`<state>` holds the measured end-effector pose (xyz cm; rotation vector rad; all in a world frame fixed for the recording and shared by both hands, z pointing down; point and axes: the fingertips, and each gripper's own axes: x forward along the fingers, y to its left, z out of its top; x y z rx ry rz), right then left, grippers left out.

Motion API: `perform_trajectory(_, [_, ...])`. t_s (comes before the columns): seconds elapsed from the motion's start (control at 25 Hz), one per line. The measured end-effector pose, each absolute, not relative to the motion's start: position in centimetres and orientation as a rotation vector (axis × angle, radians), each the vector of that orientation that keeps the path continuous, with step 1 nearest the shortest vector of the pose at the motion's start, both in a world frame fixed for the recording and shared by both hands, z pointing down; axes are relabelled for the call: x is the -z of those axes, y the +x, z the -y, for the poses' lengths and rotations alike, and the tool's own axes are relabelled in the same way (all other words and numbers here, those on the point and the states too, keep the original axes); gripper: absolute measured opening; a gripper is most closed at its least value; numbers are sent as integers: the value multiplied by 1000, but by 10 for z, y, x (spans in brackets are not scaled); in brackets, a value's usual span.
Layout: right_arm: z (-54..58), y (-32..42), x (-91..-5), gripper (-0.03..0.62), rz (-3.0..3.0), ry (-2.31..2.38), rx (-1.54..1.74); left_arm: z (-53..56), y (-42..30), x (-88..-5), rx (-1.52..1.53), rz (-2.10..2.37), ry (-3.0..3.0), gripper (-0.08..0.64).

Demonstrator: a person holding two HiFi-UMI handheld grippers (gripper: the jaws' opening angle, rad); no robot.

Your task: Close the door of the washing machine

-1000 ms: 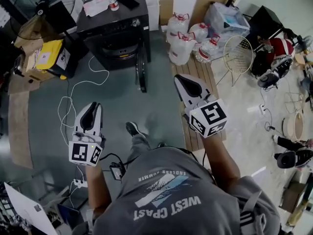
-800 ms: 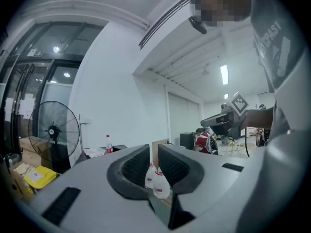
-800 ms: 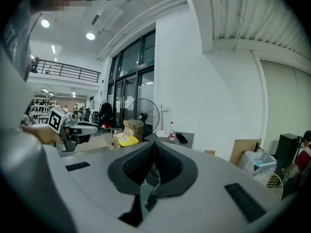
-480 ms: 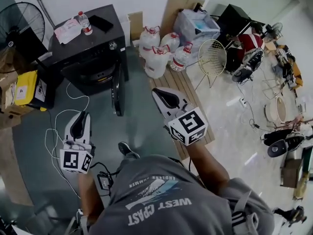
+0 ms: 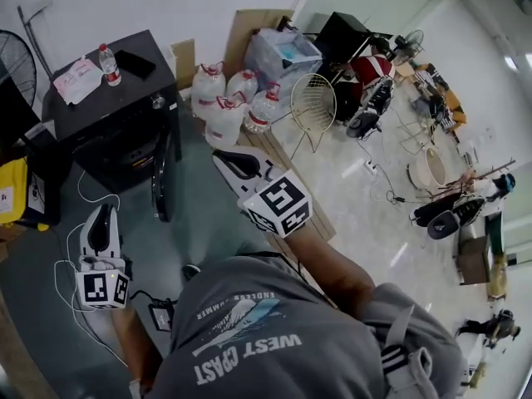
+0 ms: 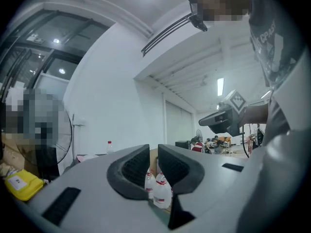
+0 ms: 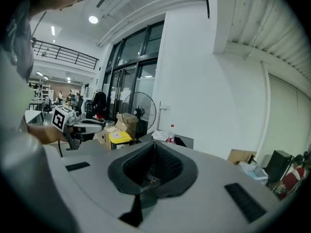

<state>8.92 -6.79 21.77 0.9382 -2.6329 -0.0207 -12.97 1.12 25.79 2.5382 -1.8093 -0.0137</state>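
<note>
Washing machine (image 5: 116, 115): a black unit standing on the grey floor (image 5: 208, 223) against the white wall, at the upper left of the head view. Its door (image 5: 162, 185) is open, swung out from the front and seen edge-on, with the drum opening dark behind it. On the machine's top stand a small bottle (image 5: 108, 63) with a red cap, a flat black item and some light papers. Left claw (image 5: 100, 213): clenched, nothing held between its jaws. It is held low and to the left of the door, apart from it, above a white cable (image 5: 71, 248) that loops across the floor. Right claw (image 5: 223, 160): clenched and empty, held to the right of the door, near it but not touching. Both claws point toward the machine's side of the room. Several large water jugs (image 5: 224, 106) stand just right of the machine, with a wire chair (image 5: 314, 102) beyond them. A fan (image 5: 12, 69) and a yellow container (image 5: 10, 194) stand on the machine's left.
</note>
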Motion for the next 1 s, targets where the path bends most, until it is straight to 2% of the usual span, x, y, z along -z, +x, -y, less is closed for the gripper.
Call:
perform_trajectory(0.44, [108,50,-248,29,2622,769,10,10,-142,-266,55,1869,2460,64])
perform_trajectory(0.88, [190,-10,-335,31,2587,498,-38,74,-154,-344,-95,1855,2295,64])
perform_trajectory(1.0, [212,-35,-361,31,2533,443,-56,97,-177,-368,-130,1828,2266,64])
